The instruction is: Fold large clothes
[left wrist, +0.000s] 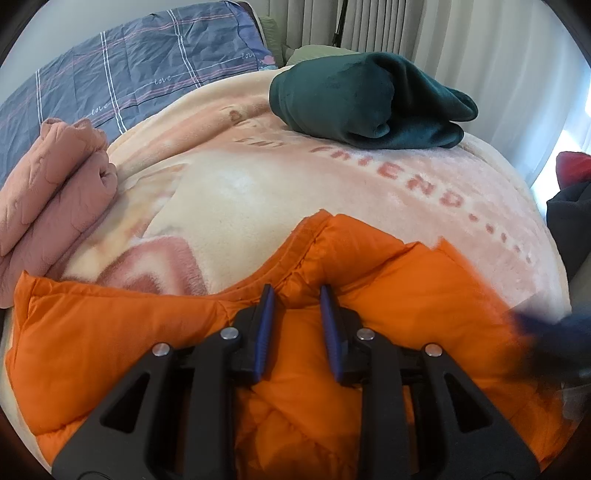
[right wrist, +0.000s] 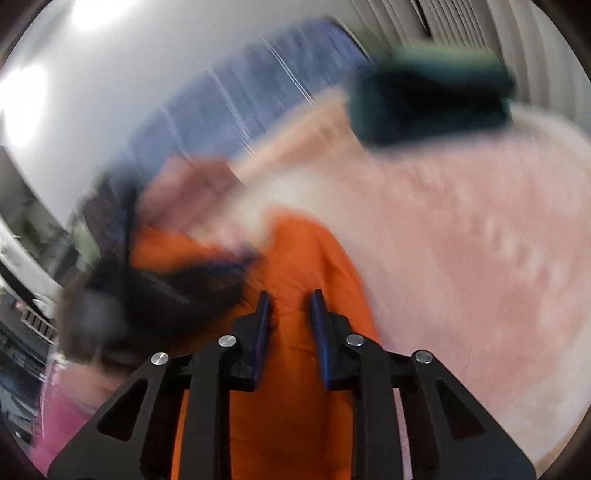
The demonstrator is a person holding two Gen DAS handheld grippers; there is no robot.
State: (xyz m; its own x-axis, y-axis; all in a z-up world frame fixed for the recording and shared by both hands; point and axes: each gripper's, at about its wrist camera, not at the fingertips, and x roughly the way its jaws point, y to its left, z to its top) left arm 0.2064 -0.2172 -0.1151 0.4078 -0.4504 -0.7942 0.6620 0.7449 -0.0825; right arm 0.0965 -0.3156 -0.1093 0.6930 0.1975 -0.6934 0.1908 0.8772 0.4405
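Setting: a bed covered by a pink-and-cream fleece blanket (left wrist: 332, 192) printed with the word "FRIEND" in red letters.
Task item: an orange padded jacket (left wrist: 129, 325) lies across the near edge of the bed, on the blanket, its quilted surface puffed and creased.
Left claw (left wrist: 297, 295): the blue-padded jaws stand a narrow gap apart, pointing down at the jacket. A raised seam ridge of orange fabric runs between them; the left wrist view does not settle whether the pads press on it, so the grip cannot be told.
Right claw (right wrist: 288, 299): jaws a narrow gap apart over a strip of the orange padded jacket (right wrist: 310, 258). Orange fabric fills the gap between the blue fingers (right wrist: 263, 325); whether they pinch it cannot be told. The right wrist view is heavily motion-blurred.
Right claw as seen from the left: a dark blurred shape (left wrist: 554, 339) at the right edge, over the jacket's right side.
Other garments: a folded dark green garment (left wrist: 369, 99) rests on the far part of the blanket; a folded dusty-pink quilted garment (left wrist: 48, 192) sits at the left, just beside the jacket's left corner.
Bedding: a blue-grey plaid pillow (left wrist: 129, 62) lies beyond the pink garment.
Background: pale pleated curtains (left wrist: 424, 26) hang behind the bed.
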